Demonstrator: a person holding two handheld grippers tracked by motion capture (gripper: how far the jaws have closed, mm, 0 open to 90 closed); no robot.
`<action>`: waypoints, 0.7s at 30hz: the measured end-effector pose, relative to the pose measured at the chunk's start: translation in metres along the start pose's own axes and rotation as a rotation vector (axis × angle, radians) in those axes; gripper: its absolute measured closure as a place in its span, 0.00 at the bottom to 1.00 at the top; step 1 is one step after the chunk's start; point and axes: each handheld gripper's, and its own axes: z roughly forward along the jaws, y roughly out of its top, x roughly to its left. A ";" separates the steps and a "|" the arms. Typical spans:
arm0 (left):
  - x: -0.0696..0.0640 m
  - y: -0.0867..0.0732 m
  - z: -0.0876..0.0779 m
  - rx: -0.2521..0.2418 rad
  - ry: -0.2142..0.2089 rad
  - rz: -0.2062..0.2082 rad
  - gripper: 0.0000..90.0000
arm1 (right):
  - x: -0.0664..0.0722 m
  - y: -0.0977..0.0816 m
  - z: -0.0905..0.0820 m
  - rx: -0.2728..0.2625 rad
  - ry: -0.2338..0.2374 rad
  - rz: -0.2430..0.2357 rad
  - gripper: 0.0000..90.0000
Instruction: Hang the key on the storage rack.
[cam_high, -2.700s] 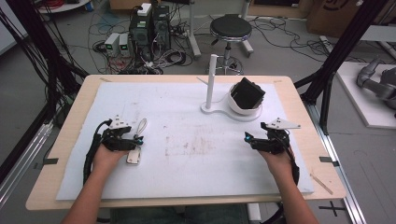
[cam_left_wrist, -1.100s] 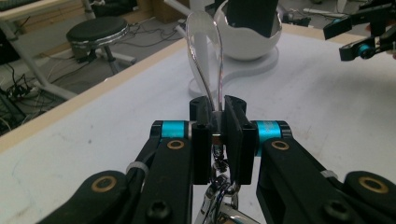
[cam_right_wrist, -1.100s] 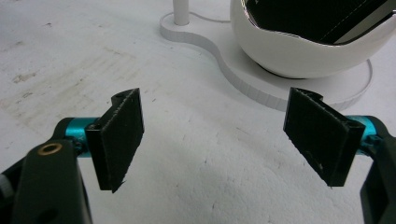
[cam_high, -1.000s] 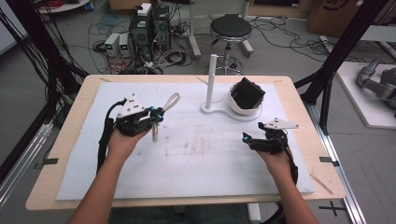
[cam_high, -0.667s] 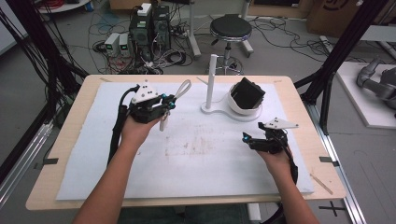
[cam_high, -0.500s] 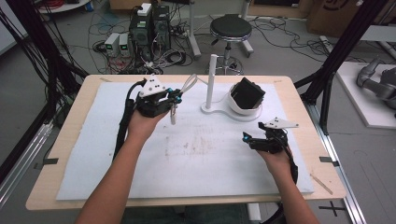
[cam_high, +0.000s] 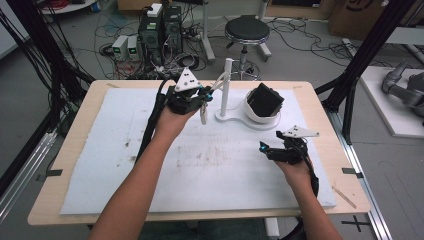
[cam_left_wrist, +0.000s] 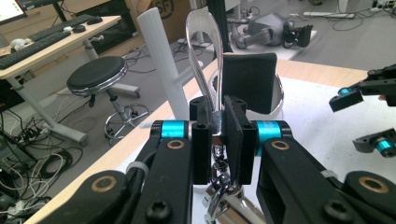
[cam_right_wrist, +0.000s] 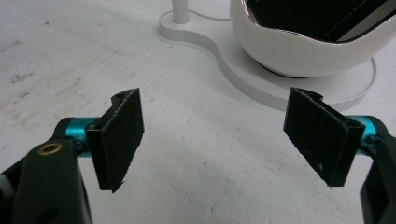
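Observation:
My left gripper (cam_high: 204, 96) is shut on a silver carabiner (cam_high: 218, 81), lifted above the mat's far middle. The carabiner's loop (cam_left_wrist: 201, 56) rises over the black pads (cam_left_wrist: 233, 135), a key ring hangs under them, and a small white tag (cam_high: 203, 115) dangles below. Just right of it stands a white post (cam_high: 227, 82) on a flat white base (cam_high: 231, 117). The base also carries a white bowl (cam_high: 256, 114) with a black object (cam_high: 265, 99) inside. My right gripper (cam_high: 264, 148) rests on the mat at the right, open (cam_right_wrist: 215, 135) and holding nothing, facing the bowl (cam_right_wrist: 303, 51).
A white mat (cam_high: 100, 150) covers most of the wooden table (cam_high: 65, 155). A round stool (cam_high: 246, 31) and computer cases with cables (cam_high: 160, 30) stand on the floor past the far edge. Black frame legs (cam_high: 360, 65) rise at both sides.
My left hand lifted the carabiner off the mat's left side and carried it up and rightward to the white post. The right hand has kept still.

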 end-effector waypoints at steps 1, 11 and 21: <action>0.000 0.001 0.002 -0.001 0.002 0.004 0.90 | 0.000 0.000 0.000 0.000 0.001 -0.001 0.23; 0.000 0.004 0.022 0.037 0.015 0.015 0.90 | -0.001 0.000 0.002 0.002 0.008 0.000 0.23; -0.003 -0.001 0.041 0.072 0.027 0.022 0.90 | -0.001 0.000 0.005 0.011 0.018 -0.001 0.23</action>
